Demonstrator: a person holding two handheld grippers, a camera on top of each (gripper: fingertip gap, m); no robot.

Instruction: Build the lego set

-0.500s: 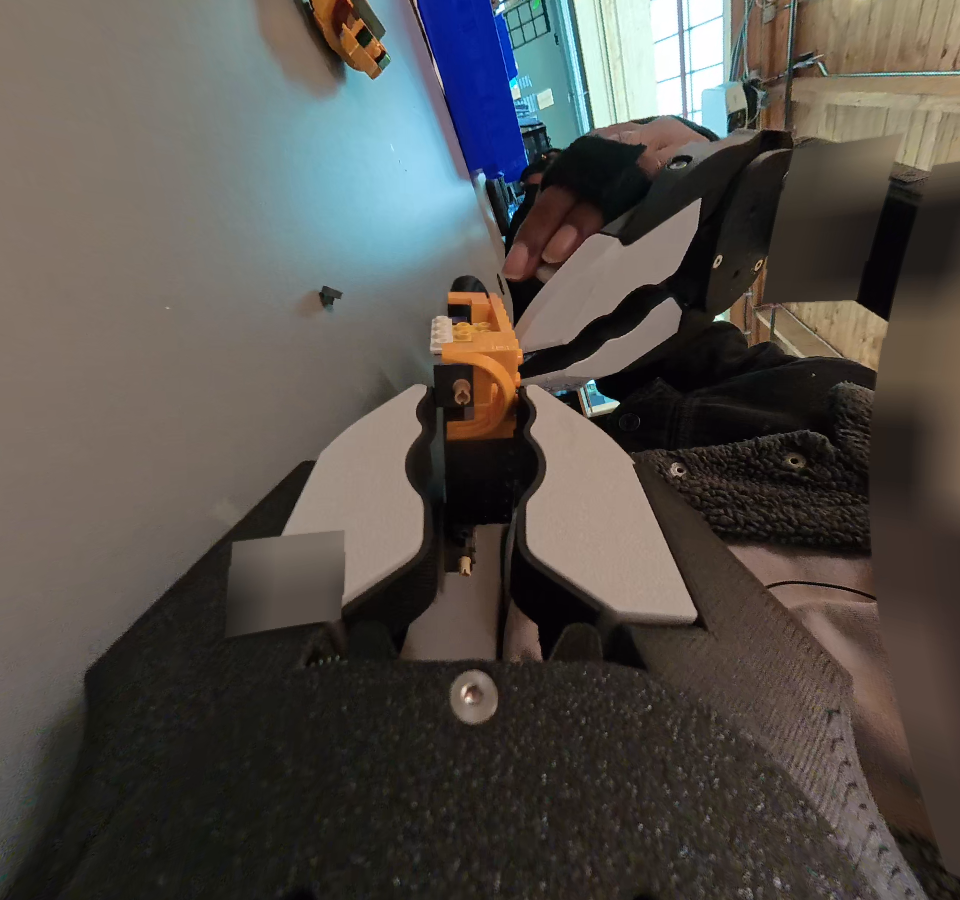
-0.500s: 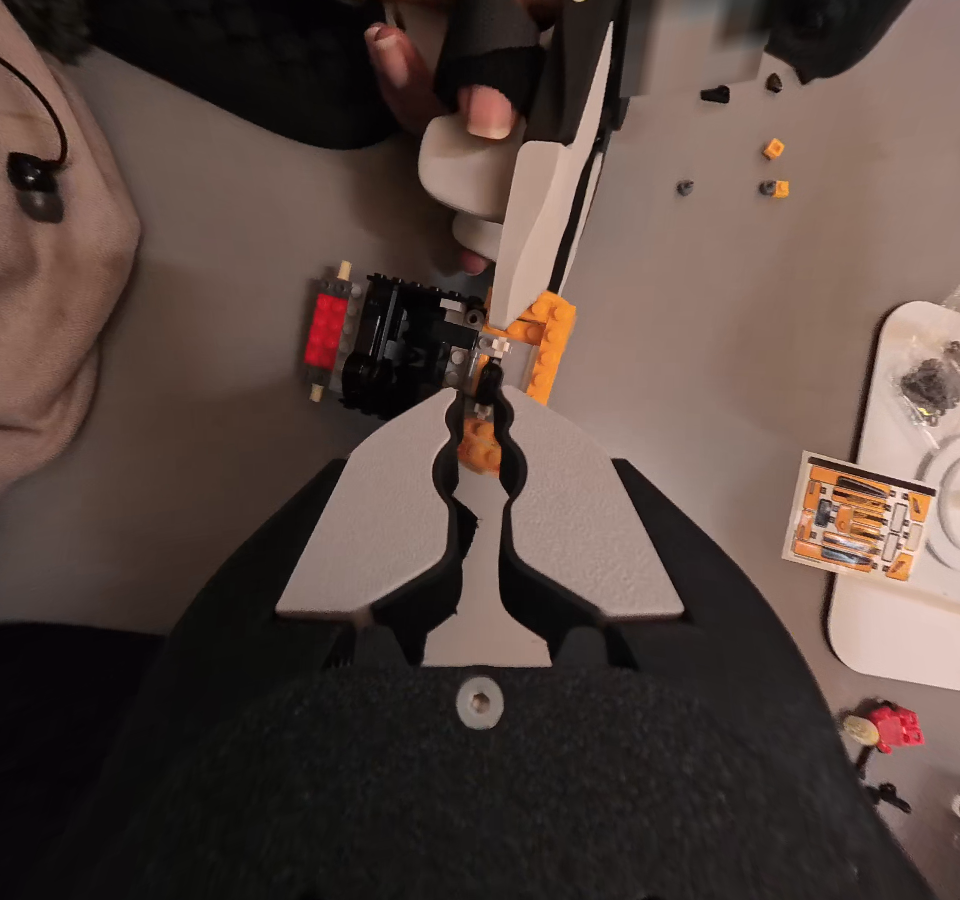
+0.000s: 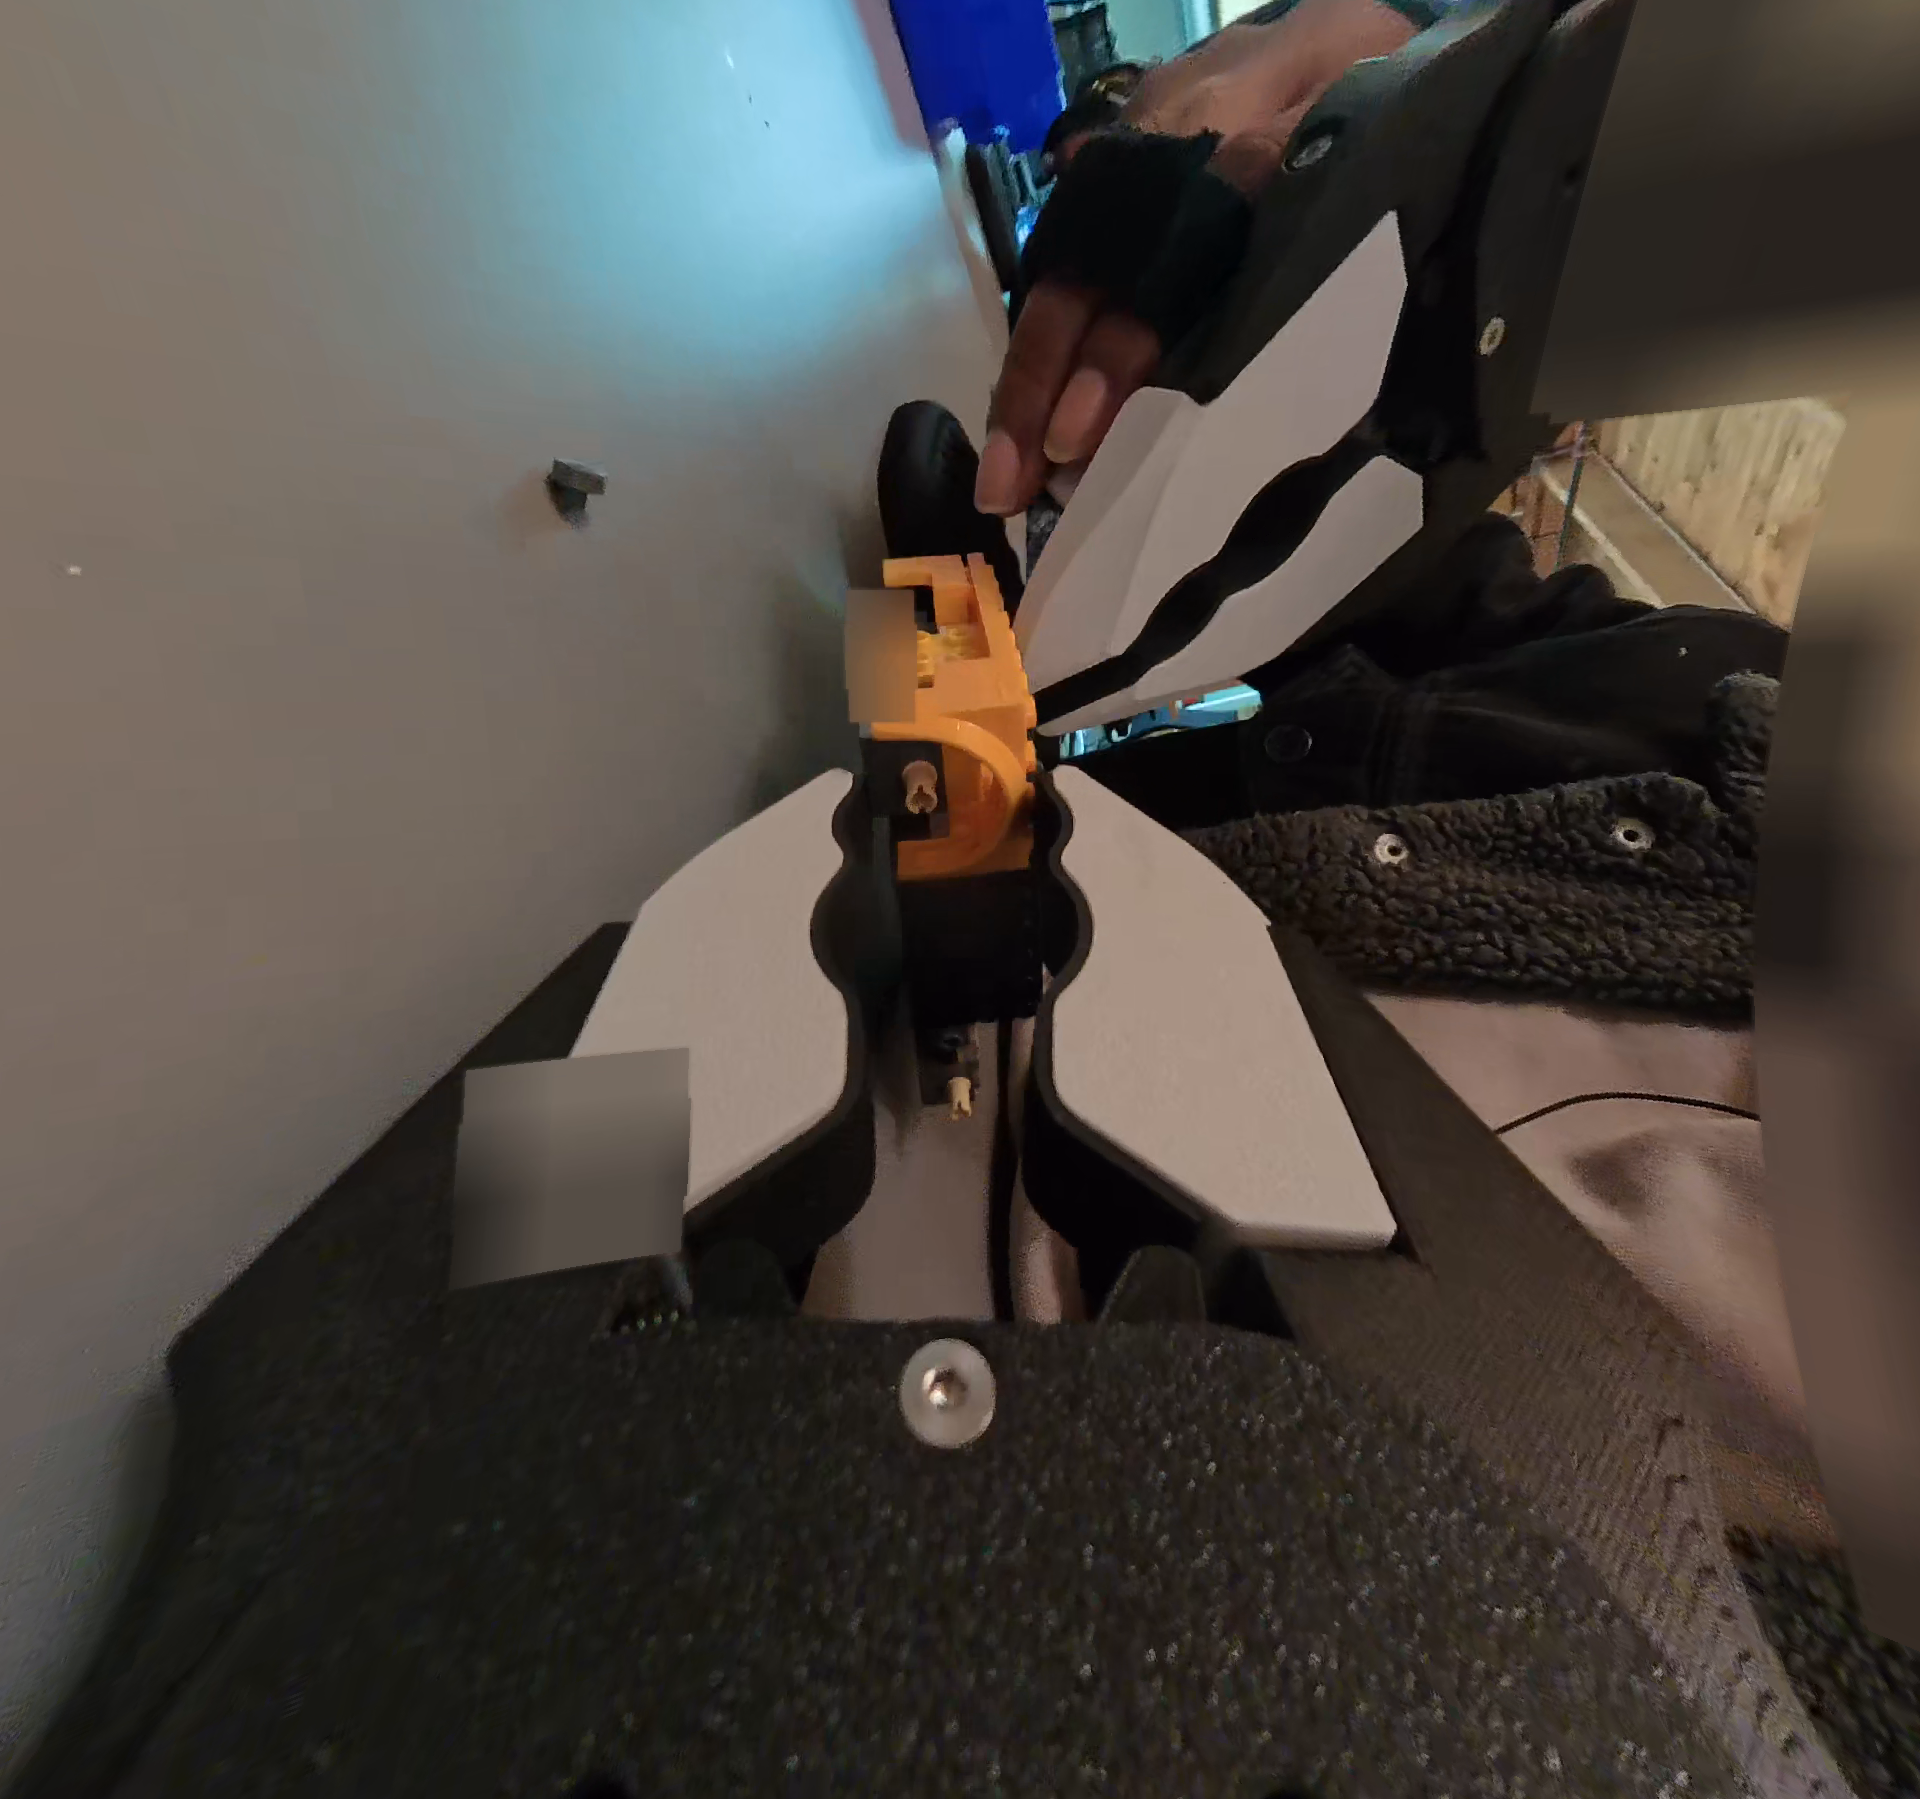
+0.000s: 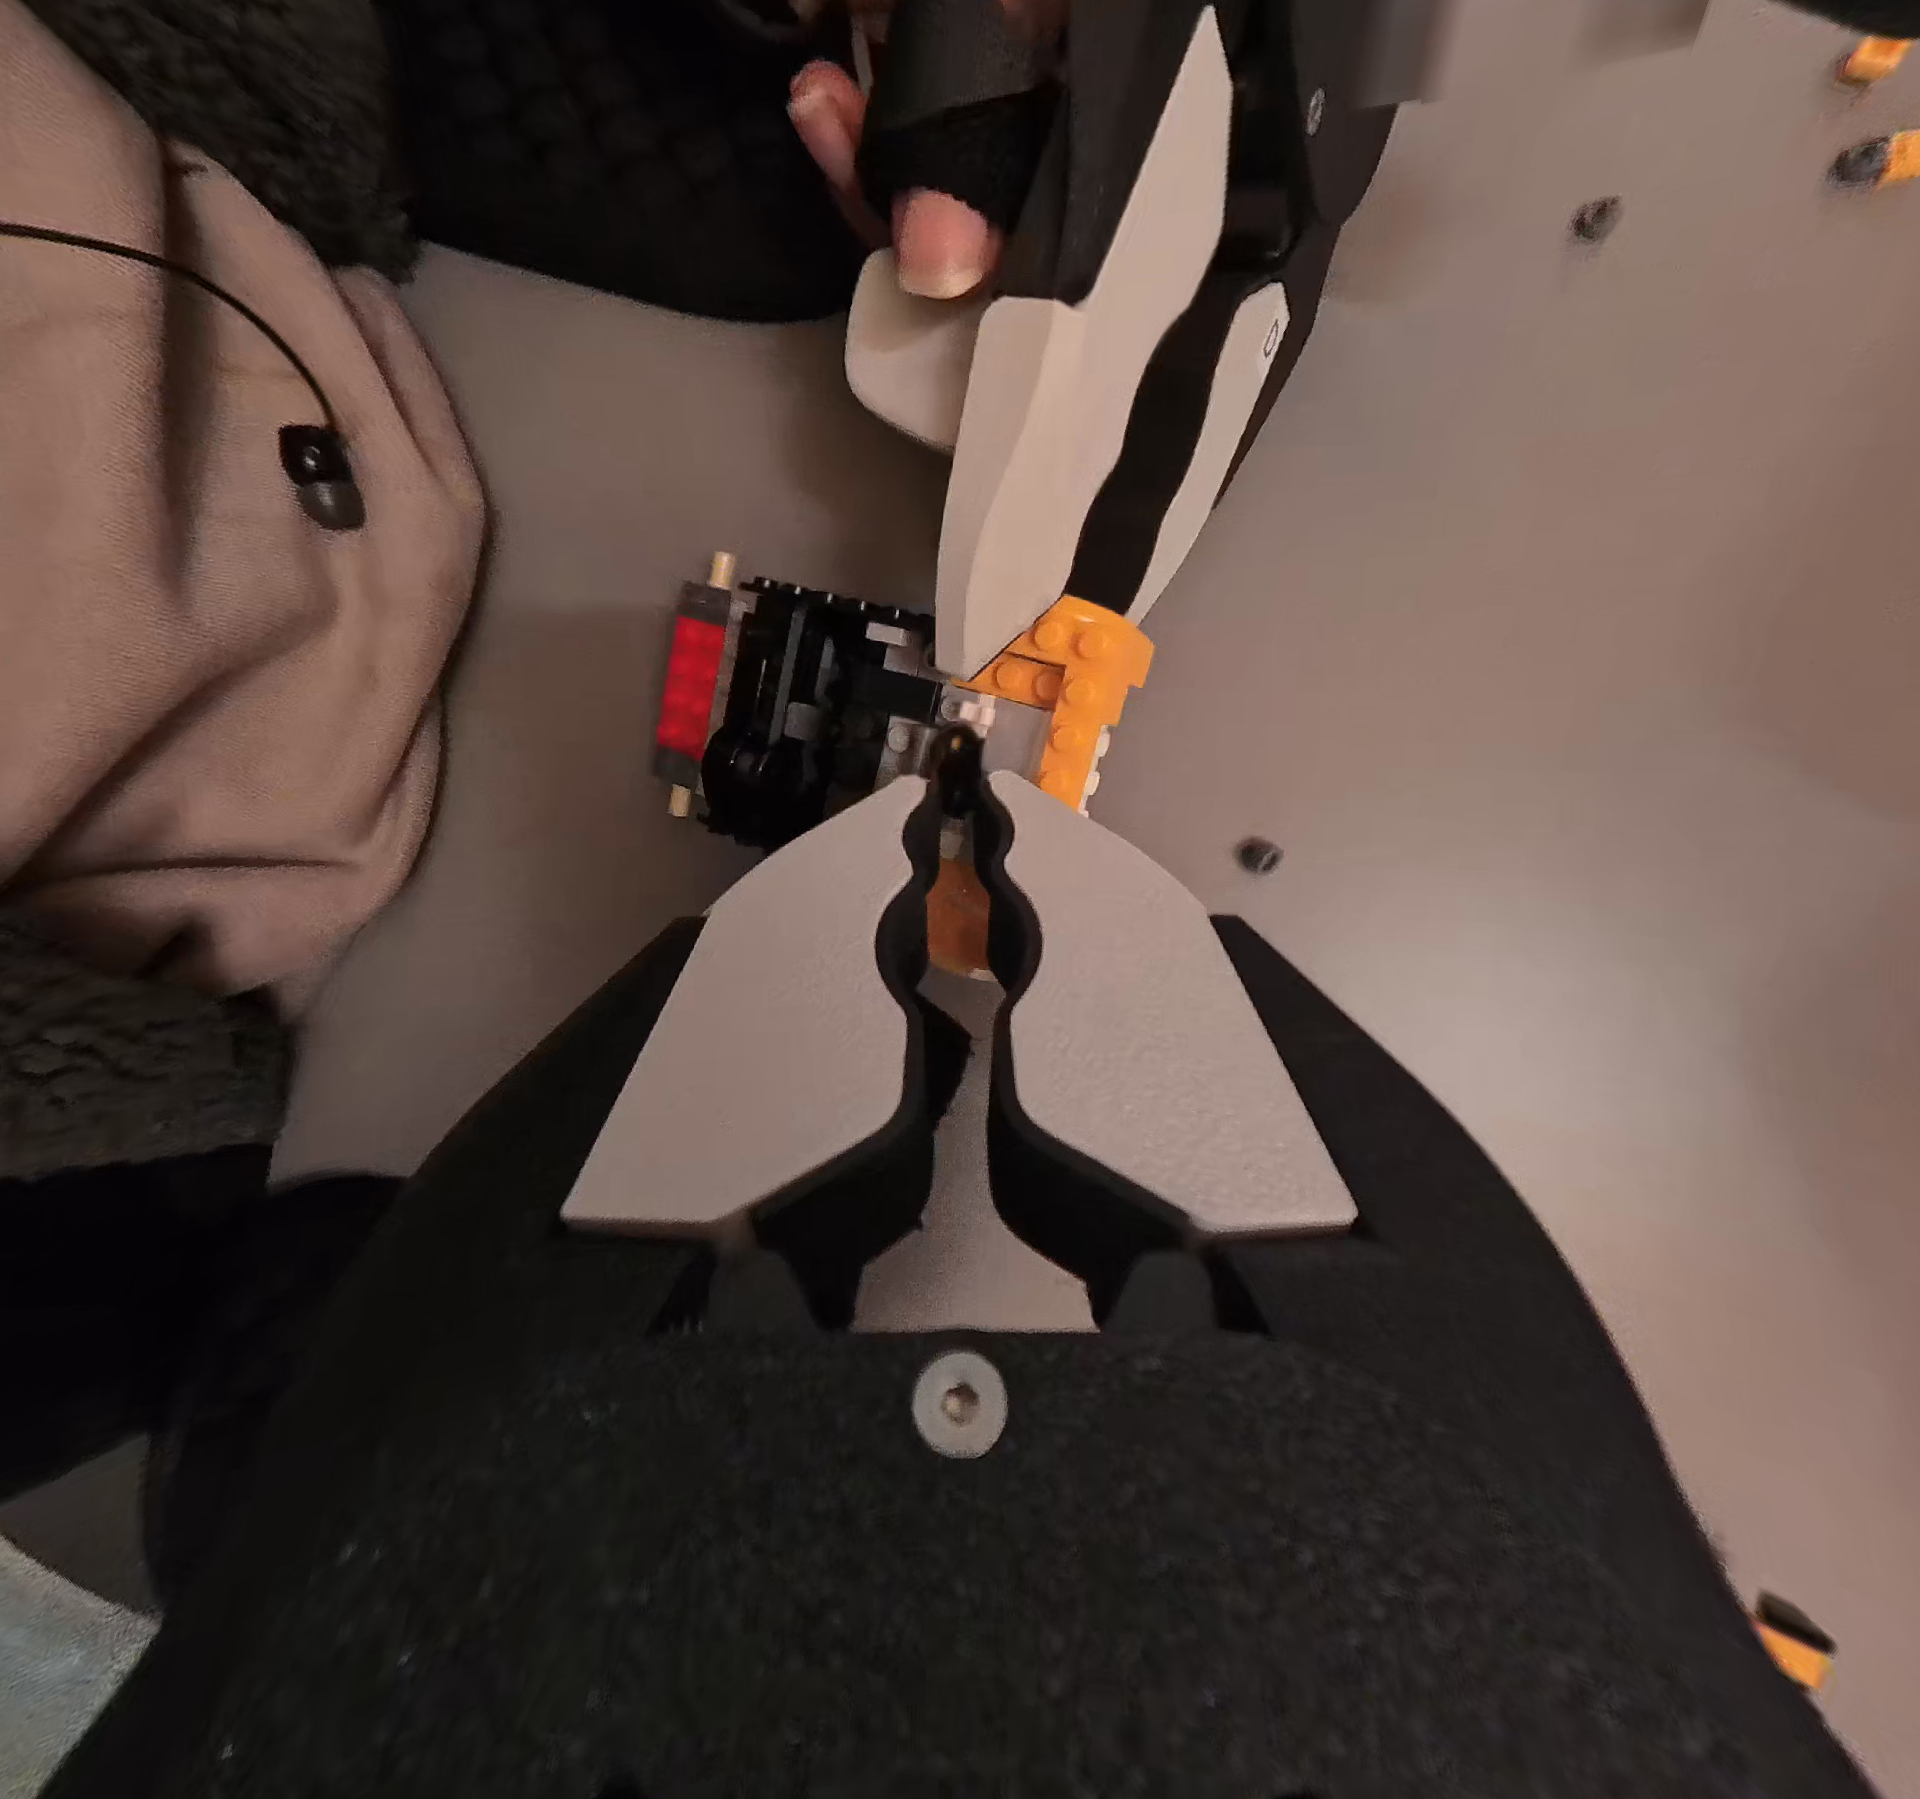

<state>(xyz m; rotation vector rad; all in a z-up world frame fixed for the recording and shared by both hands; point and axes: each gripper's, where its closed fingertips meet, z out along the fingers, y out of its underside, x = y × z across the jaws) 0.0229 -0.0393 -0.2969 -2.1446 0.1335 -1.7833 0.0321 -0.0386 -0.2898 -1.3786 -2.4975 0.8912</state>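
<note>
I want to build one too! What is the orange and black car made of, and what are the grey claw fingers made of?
The orange and black lego car looks like hard, shiny plastic: it has moulded studs and glossy faces. The left claw fingers look like matt grey plastic with a fine grainy surface, edged in black that may be rubber.

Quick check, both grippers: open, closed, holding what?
Left gripper: shut on the orange and black lego model.
Right gripper: shut on a small black piece at the model.

Orange, black and red lego model (image 4: 894, 700) flat on grey table (image 4: 1455, 710).
</note>
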